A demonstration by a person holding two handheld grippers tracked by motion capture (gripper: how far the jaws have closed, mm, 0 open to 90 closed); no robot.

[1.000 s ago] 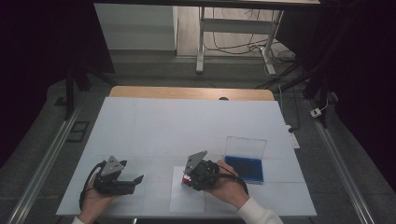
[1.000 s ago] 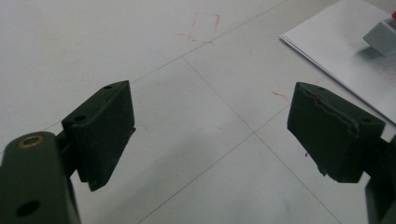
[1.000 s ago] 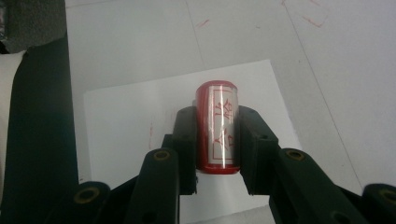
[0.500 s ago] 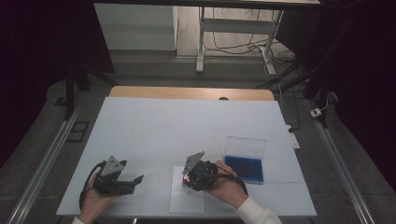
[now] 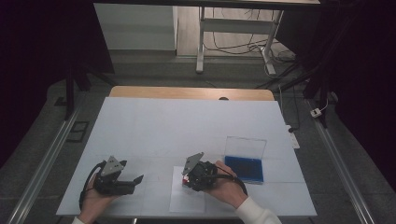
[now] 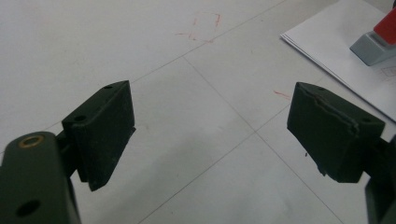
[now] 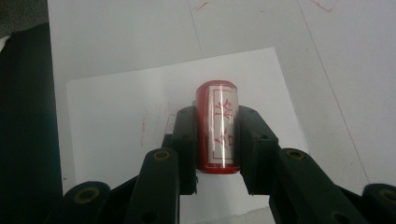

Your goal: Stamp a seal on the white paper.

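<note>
Right gripper (image 7: 215, 140) clamped on red stamp (image 7: 217, 128), pressed down onto paper sheet (image 7: 116, 116) at lower centre of bench (image 5: 187, 121). Left gripper (image 6: 210, 130) wide open, empty, lower left. Faint red marks already on sheet; lifting off left. Blue ink pad (image 5: 243, 168) lower right.

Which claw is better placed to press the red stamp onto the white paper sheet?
Right. The right claw is shut on the red stamp above the white paper sheet; the left claw sits open beside it.
</note>
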